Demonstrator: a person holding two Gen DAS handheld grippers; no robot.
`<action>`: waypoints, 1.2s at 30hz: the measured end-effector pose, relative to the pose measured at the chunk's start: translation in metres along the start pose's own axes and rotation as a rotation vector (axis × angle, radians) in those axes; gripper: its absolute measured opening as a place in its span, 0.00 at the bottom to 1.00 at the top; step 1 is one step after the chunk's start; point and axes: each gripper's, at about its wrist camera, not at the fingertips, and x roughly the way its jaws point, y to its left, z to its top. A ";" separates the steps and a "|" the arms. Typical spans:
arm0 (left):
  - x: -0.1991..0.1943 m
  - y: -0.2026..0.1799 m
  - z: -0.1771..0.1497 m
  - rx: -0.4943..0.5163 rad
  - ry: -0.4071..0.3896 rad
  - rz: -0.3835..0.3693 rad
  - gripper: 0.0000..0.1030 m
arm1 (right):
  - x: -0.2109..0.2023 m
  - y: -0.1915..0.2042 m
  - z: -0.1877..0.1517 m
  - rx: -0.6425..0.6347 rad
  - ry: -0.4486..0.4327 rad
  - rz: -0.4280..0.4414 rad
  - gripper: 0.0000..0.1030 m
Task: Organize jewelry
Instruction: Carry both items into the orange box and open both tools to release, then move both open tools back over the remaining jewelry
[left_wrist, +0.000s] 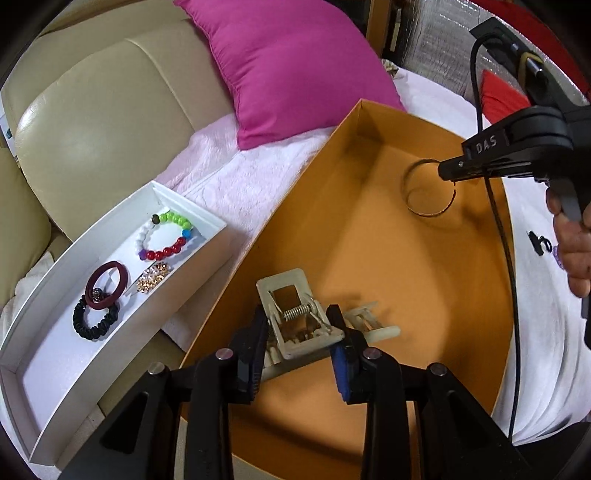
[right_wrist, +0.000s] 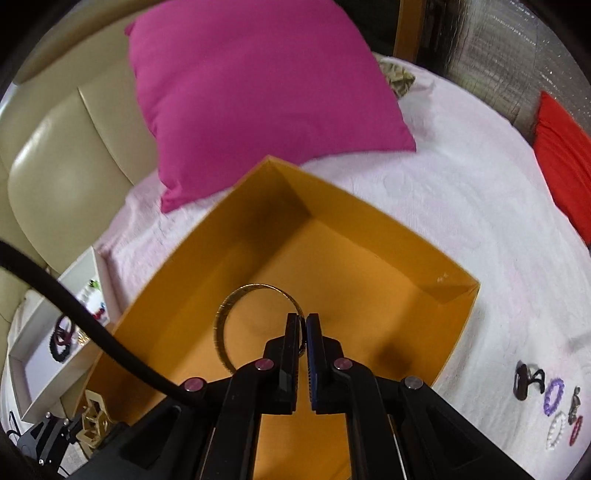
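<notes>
Two pieces are in hand at once, both over the orange box on the bed. My right tongs are pinched together on the rim of a thin gold bangle, which hangs over the box floor, seemingly clear of it. My left tongs are clamped on a cream hair clip, gripping its two sides near the spring; a second cream clip lies on the box floor just beside it.

I judge the bangle to be stiff, light and slick: a hard metal hoop held at a single point can swivel between the pads, so I would keep the squeeze square across the band, not near its edge. The hair clip is rigid plastic with a sprung hinge; held across its body it stays put, but pressing on the lever ends would spring it open, so the sides are the place to hold.

Beside the box, the white tray carries a bead bracelet, a dark red ring-shaped bangle, a black scrunchie and something sparkly. More small pieces lie on the bed's white cover, well apart from the box.
</notes>
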 end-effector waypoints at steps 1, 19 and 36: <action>0.000 0.000 0.000 0.001 -0.001 0.002 0.46 | 0.001 -0.002 0.000 0.012 0.008 0.001 0.08; -0.109 -0.013 0.011 0.066 -0.323 0.070 0.68 | -0.096 -0.087 -0.029 0.250 -0.203 0.058 0.29; -0.154 -0.042 -0.004 0.205 -0.484 0.038 0.70 | -0.179 -0.223 -0.125 0.600 -0.298 -0.136 0.33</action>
